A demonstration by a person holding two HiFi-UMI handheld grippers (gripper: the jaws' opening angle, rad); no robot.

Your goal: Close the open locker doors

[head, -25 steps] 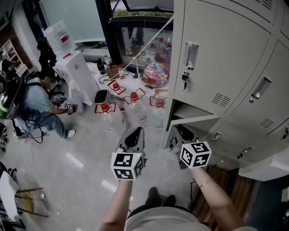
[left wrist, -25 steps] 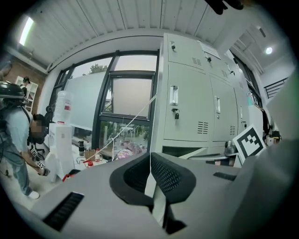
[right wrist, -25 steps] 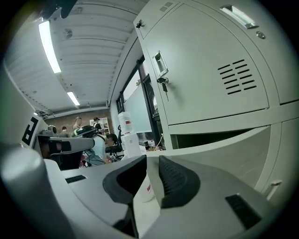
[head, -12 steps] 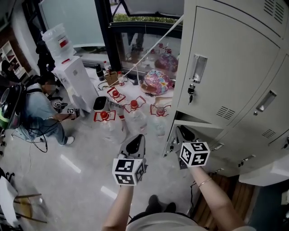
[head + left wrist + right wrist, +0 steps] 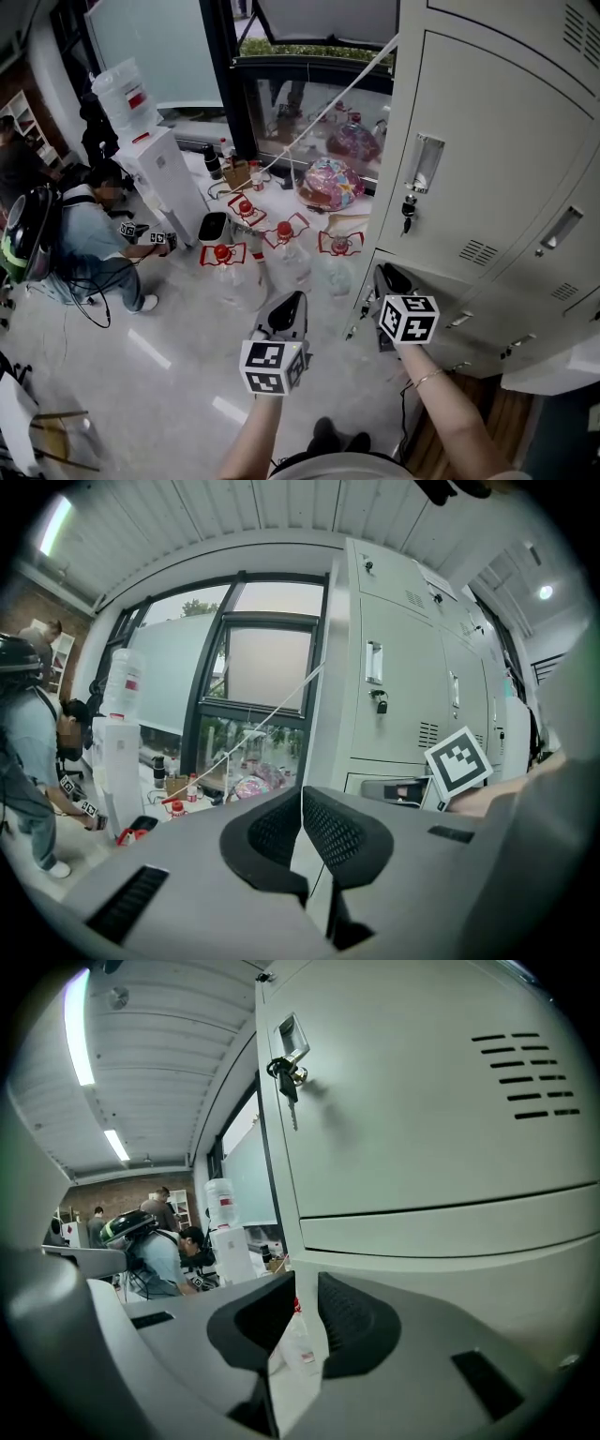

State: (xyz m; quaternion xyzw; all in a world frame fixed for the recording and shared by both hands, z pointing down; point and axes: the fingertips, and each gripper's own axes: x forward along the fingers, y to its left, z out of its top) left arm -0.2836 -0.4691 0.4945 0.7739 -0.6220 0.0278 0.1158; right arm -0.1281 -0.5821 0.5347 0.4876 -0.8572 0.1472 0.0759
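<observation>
Grey lockers (image 5: 487, 141) fill the right of the head view. The upper door (image 5: 422, 1101) is flush, with keys (image 5: 286, 1077) hanging from its lock. The lower door (image 5: 417, 279) stands almost flush with the frame. My right gripper (image 5: 386, 274) is at that door's free edge. In the right gripper view the lower door (image 5: 450, 1251) fills the right side. The right gripper (image 5: 300, 1283) has its jaws a little apart, the door's edge lines up with the gap, and no pad visibly presses on it. My left gripper (image 5: 291, 302) hangs over the floor left of the lockers, and the left gripper (image 5: 302, 803) is shut on nothing.
Several red-capped water bottles (image 5: 225, 258) stand on the floor in front of the lockers, with a colourful ball (image 5: 330, 183) behind them. A white water dispenser (image 5: 155, 159) stands at the left. A crouching person (image 5: 84, 244) is beside it. A white cord (image 5: 319, 112) runs diagonally to the lockers.
The lower locker door has swung from clearly ajar to nearly flush. Both grippers have moved forward towards the lockers, the right one staying at the door's edge.
</observation>
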